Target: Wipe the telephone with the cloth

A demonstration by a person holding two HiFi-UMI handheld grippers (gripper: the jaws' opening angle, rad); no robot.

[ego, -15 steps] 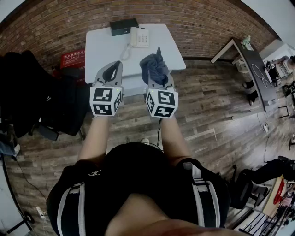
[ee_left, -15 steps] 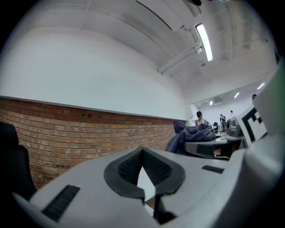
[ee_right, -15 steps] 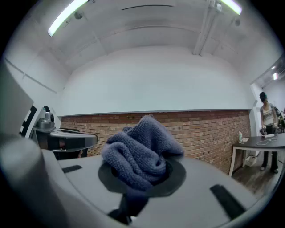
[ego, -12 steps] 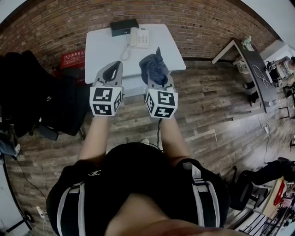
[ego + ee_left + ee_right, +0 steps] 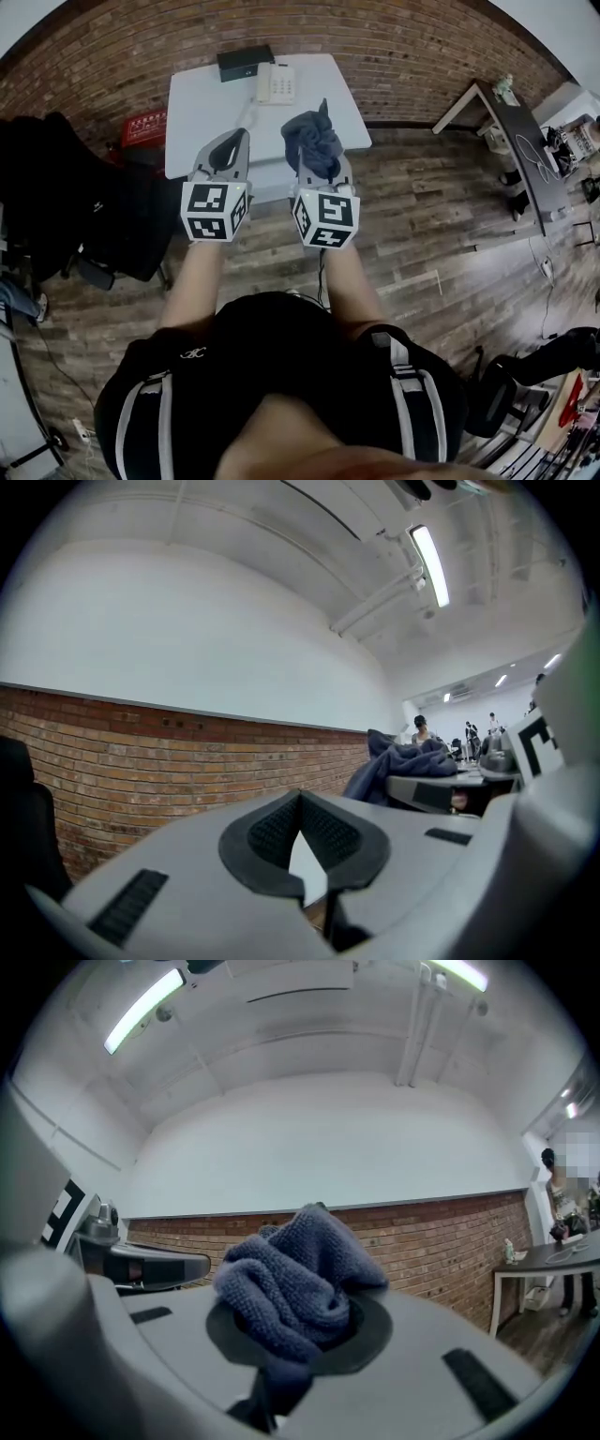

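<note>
Near table (image 5: 202,117) edge seemingly open; telephone (image 5: 277,82), box (image 5: 244,62) behind.

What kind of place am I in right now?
Most likely an office or lab workroom: a white table with a telephone against a brick wall, a second desk at the right, and ceiling strip lights.

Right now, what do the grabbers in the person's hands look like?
Both the left gripper and right gripper are light grey plastic with black pads. Each carries a white cube with black square markers. The person wears a black short-sleeved top.
</note>
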